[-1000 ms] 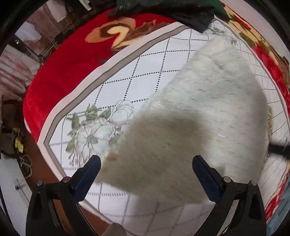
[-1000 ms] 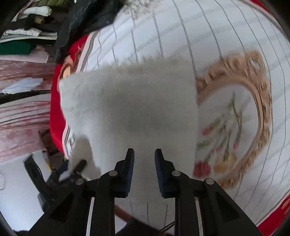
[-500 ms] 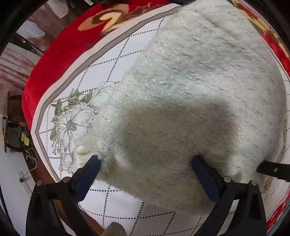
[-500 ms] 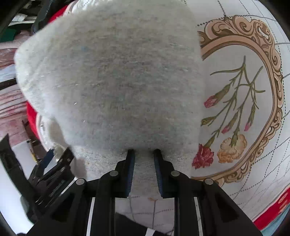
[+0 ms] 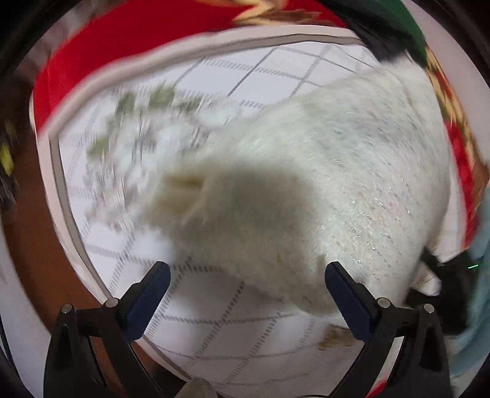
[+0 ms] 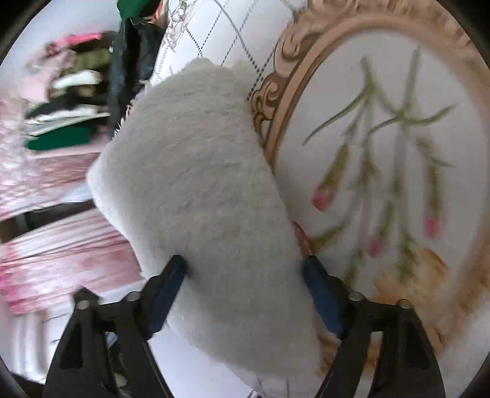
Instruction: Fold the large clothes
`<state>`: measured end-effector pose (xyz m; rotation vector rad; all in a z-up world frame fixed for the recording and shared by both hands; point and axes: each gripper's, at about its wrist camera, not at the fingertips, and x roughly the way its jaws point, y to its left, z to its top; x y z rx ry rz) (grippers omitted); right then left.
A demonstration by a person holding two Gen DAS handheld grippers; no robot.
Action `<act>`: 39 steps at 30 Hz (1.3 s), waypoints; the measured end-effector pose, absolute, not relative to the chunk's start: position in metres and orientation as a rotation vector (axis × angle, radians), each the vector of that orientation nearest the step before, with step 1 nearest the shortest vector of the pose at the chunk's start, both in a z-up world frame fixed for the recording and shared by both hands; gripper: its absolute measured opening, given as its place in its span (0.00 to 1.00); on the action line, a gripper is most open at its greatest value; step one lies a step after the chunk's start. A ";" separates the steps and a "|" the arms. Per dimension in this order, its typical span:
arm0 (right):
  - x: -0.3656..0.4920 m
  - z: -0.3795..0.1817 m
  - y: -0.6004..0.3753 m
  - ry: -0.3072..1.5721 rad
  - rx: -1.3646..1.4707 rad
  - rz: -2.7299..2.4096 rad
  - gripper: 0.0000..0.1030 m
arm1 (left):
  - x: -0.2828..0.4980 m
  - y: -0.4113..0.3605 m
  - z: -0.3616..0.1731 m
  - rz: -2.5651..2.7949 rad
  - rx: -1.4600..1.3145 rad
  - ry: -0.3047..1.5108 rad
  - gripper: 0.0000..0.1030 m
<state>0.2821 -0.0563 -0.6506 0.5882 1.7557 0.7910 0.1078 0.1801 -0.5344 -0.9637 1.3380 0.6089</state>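
A fluffy white knitted garment (image 5: 321,183) lies in a folded heap on the white flower-print bedspread (image 5: 214,321). My left gripper (image 5: 246,275) hovers over the garment's near edge, pointing steeply down. Its jaws are wide open and grip nothing, and the view is blurred by motion. In the right wrist view the garment (image 6: 199,183) runs between the fingers of my right gripper (image 6: 245,275). Those jaws are opening and stand wide, with the pads off the cloth. A black part of the right gripper (image 5: 441,275) shows at the garment's right edge.
Dark and green clothes (image 5: 386,27) are piled at the bed's far end, also seen as a dark pile (image 6: 131,52). A red blanket (image 5: 122,52) borders the bedspread. Stacked folded clothes (image 6: 61,110) and pink fabric (image 6: 46,245) lie to the left. Brown floor (image 5: 27,245) lies beyond the bed's edge.
The right jaws, shut on the garment's edge before, have sprung wide apart. Both grippers came down and the lifted garment settled onto the bed. The left view swung and blurred.
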 end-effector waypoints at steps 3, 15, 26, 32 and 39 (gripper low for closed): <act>0.286 -0.676 -0.037 1.779 0.691 0.920 0.92 | 0.092 0.193 -0.550 0.599 -1.105 1.295 1.00; 0.270 -0.674 0.003 1.769 0.814 1.046 0.74 | 0.100 0.243 -0.579 0.595 -1.246 1.094 1.00; 0.257 -0.675 0.037 1.614 0.839 0.936 0.59 | 0.120 0.242 -0.554 0.633 -1.121 0.995 0.21; 0.268 -0.651 0.022 1.582 0.902 0.925 0.52 | 0.135 0.236 -0.520 0.624 -1.017 0.988 0.17; 0.300 -0.601 -0.007 1.491 0.974 0.954 0.51 | 0.187 0.213 -0.469 0.521 -0.924 0.944 0.17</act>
